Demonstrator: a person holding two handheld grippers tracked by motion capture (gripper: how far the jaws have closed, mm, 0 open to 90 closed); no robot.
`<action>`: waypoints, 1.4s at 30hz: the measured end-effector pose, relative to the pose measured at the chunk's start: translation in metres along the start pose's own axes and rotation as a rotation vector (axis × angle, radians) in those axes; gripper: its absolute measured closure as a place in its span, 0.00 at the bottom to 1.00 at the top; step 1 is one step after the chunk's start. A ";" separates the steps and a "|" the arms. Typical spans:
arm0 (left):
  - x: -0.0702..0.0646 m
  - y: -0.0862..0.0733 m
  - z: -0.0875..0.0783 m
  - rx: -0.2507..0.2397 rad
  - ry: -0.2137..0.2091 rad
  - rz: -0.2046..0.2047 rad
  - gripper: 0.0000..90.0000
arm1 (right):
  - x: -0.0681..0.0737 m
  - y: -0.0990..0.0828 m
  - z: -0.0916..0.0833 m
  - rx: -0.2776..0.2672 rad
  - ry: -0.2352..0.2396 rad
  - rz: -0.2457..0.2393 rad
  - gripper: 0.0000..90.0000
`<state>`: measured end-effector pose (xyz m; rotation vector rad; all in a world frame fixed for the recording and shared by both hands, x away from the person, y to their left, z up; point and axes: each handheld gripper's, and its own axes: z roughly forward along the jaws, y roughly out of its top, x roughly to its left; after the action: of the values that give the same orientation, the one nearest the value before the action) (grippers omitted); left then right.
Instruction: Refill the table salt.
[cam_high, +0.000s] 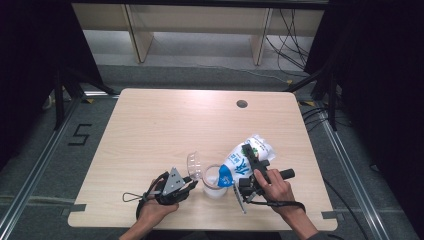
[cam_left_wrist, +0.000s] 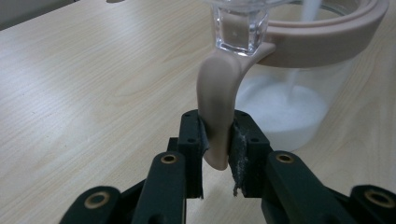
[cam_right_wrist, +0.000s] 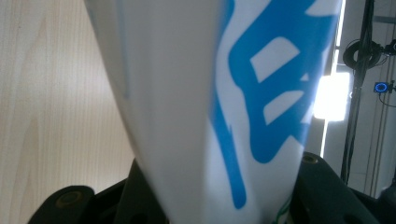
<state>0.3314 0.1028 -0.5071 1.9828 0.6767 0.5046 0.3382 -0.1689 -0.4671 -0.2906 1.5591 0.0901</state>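
Observation:
A clear jar (cam_high: 215, 184) with a beige rim (cam_left_wrist: 327, 42) stands near the table's front edge, and its clear lid (cam_high: 194, 165) is swung up to the left. White powder (cam_left_wrist: 285, 109) lies in the jar, and a thin stream of it falls in from above. My left gripper (cam_high: 192, 184) is shut on the jar's beige tab (cam_left_wrist: 215, 107), which is pinched between the pads of that gripper (cam_left_wrist: 217, 149). My right gripper (cam_high: 251, 159) is shut on a white and blue bag (cam_high: 247, 155), tilted with its blue corner over the jar. In the right gripper view the bag (cam_right_wrist: 196, 93) fills the gap between the jaws of that gripper (cam_right_wrist: 219, 205).
The wooden table (cam_high: 165, 125) has a round cable hole (cam_high: 242, 104) at the back right. Beyond its far edge are pale furniture legs (cam_high: 142, 40) and floor cables (cam_high: 295, 45). Dark curtains and stands flank both sides.

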 end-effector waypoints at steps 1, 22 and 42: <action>0.000 0.000 0.000 0.002 0.000 0.006 0.84 | 0.002 0.000 -0.001 0.006 -0.002 0.028 0.71; 0.001 0.000 0.000 0.003 -0.001 0.007 0.84 | 0.002 0.001 -0.002 0.005 -0.003 0.025 0.72; 0.001 0.000 0.000 -0.001 -0.003 0.001 0.84 | 0.002 0.000 -0.001 0.003 -0.003 0.020 0.73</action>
<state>0.3319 0.1030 -0.5071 1.9823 0.6736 0.5029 0.3369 -0.1690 -0.4691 -0.2723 1.5594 0.1044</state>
